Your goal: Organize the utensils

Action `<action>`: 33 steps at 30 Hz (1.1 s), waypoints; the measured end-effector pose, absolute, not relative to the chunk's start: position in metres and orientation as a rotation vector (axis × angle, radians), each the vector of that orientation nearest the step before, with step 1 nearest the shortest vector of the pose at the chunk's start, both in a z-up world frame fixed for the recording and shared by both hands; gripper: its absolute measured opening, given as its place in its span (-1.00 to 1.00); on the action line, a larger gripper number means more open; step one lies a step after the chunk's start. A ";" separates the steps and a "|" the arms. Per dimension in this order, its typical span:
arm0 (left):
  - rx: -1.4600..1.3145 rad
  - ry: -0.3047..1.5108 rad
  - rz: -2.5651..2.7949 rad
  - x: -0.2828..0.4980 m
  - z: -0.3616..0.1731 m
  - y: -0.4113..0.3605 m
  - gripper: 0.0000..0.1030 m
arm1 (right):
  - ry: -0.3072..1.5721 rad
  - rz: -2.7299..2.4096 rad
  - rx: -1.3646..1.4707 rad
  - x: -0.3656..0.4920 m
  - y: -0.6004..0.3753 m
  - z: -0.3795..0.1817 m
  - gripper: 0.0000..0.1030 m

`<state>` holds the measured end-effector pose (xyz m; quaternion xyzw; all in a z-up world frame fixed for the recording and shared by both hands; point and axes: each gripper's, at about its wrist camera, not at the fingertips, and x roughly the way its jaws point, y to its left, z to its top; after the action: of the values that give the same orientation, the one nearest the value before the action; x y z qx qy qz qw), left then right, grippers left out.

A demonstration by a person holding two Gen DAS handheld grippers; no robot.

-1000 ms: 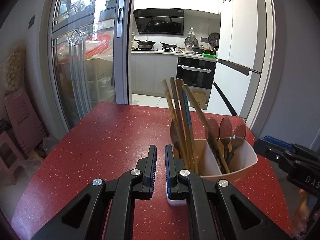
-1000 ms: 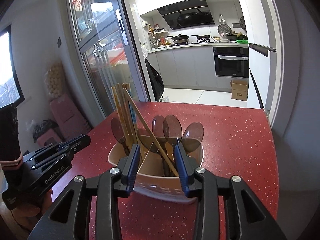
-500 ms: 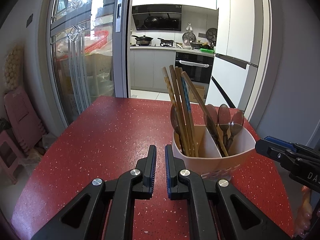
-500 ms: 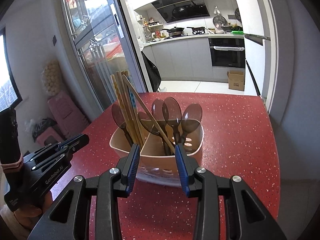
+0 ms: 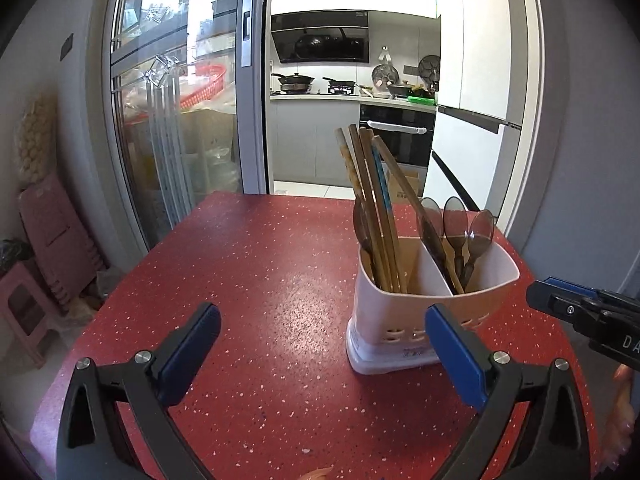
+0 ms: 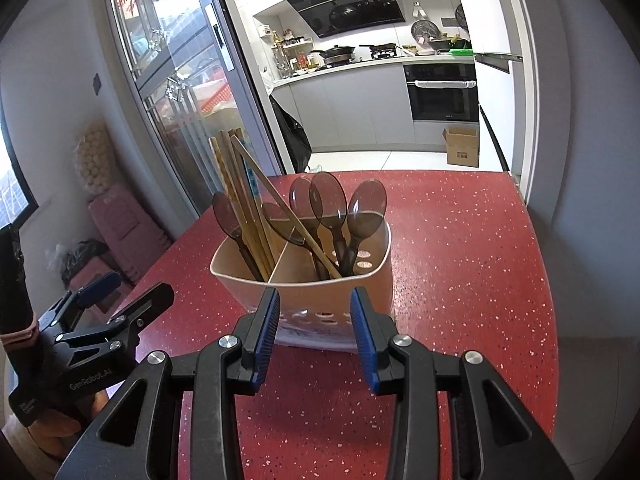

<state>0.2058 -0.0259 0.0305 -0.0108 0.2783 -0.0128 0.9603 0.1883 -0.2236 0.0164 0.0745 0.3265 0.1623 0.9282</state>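
A beige two-compartment utensil holder (image 5: 432,312) (image 6: 304,296) stands upright on the red speckled table (image 5: 260,280). Wooden chopsticks (image 5: 372,208) (image 6: 240,200) fill its left compartment, with one brown spoon among them. Brown translucent spoons (image 5: 456,232) (image 6: 340,208) stand in the right compartment, and one chopstick (image 6: 288,212) leans across into it. My left gripper (image 5: 320,344) is wide open and empty, to the holder's left front. My right gripper (image 6: 314,324) is open and empty, just in front of the holder and apart from it.
The table's far edge (image 6: 400,174) faces a kitchen doorway with a cardboard box (image 6: 462,146) on the floor. A glass sliding door (image 5: 176,128) stands to the left. Pink stools (image 5: 48,232) sit beyond the table's left edge. A grey wall (image 6: 592,160) borders the right.
My left gripper has opened wide from shut. Both grippers have drawn back from the holder, which now stands free on the table.
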 end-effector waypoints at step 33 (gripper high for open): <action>-0.062 0.800 0.073 0.056 -0.045 -0.013 1.00 | 0.813 0.199 0.188 0.074 -0.223 -0.053 0.53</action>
<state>0.0563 -0.0126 -0.0449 -0.0303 0.3891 0.0356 0.9200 0.0742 -0.2232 -0.0530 0.0910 0.3941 0.0965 0.9095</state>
